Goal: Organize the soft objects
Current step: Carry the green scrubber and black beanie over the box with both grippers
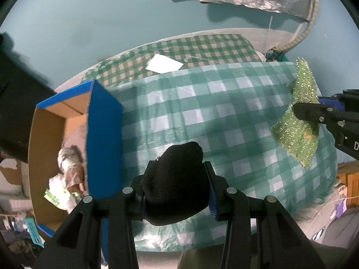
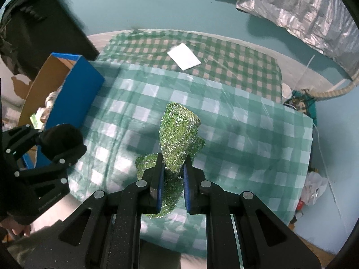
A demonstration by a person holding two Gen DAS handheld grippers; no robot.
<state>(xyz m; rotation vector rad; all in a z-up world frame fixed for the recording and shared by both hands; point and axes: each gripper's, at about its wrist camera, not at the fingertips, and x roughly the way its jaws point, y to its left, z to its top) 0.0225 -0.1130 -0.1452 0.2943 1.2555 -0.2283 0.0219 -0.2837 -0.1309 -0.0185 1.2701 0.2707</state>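
Note:
My left gripper (image 1: 177, 172) is shut on a black fuzzy soft object (image 1: 175, 183) and holds it above the checked cloth, just right of the blue cardboard box (image 1: 104, 134). It also shows at the left of the right wrist view (image 2: 62, 143). My right gripper (image 2: 174, 163) is shut on a green glittery scrubber cloth (image 2: 178, 134) and holds it above the middle of the table. The same cloth hangs at the right of the left wrist view (image 1: 300, 116). Pale soft items (image 1: 69, 165) lie inside the box.
A table with a green-and-white checked cover (image 2: 246, 134) fills the middle. A white paper (image 1: 163, 63) lies on the darker checked cloth at the back. A silver sheet (image 2: 303, 11) hangs at the upper right. Bags and clutter (image 2: 314, 186) sit on the floor right.

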